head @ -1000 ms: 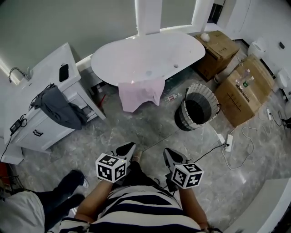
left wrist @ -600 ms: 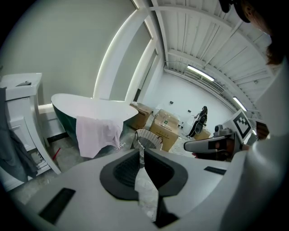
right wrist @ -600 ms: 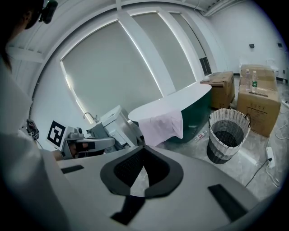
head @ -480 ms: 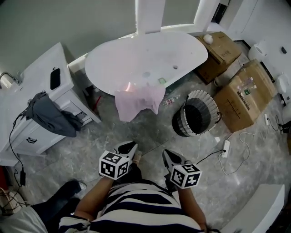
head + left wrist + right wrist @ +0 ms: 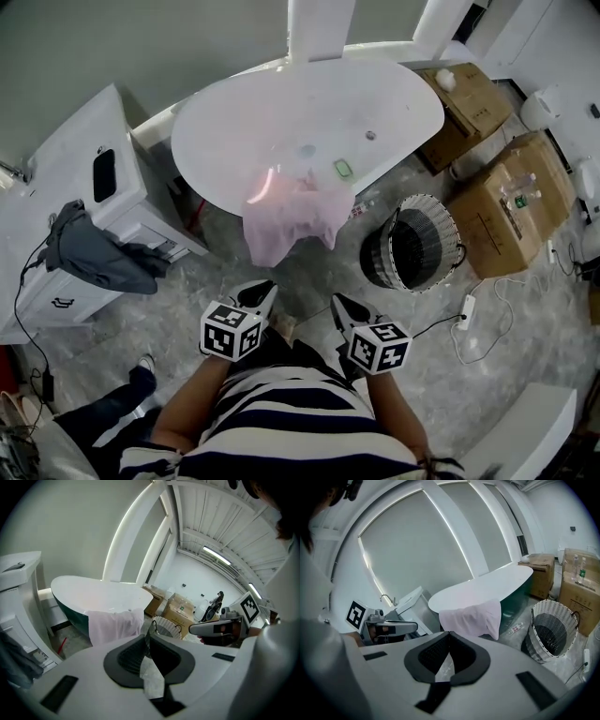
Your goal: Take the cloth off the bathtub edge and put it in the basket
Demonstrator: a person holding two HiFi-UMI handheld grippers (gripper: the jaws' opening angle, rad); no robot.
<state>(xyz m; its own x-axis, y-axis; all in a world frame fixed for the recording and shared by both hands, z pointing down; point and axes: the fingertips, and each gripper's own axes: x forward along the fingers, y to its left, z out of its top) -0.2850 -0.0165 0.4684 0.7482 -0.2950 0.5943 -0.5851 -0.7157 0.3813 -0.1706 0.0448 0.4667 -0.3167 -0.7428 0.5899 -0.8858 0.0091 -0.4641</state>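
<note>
A pale pink cloth (image 5: 292, 217) hangs over the near edge of the white oval bathtub (image 5: 309, 112); the same cloth (image 5: 115, 625) shows in the left gripper view and, as a draped cloth (image 5: 472, 618), in the right gripper view. The round wicker basket (image 5: 414, 244) stands on the floor right of the cloth and is empty. My left gripper (image 5: 260, 293) and right gripper (image 5: 340, 306) are held side by side below the cloth, well short of it. Both are shut with nothing between the jaws.
A white vanity (image 5: 80, 187) with a grey garment (image 5: 89, 253) draped on it stands at the left. Cardboard boxes (image 5: 511, 202) sit right of the basket. A power strip and cable (image 5: 469, 314) lie on the floor. Another person's leg (image 5: 108, 408) is at lower left.
The person has stepped toward the tub: tub, cloth and basket sit lower and larger in the head view. Both grippers stay shut and side by side.
</note>
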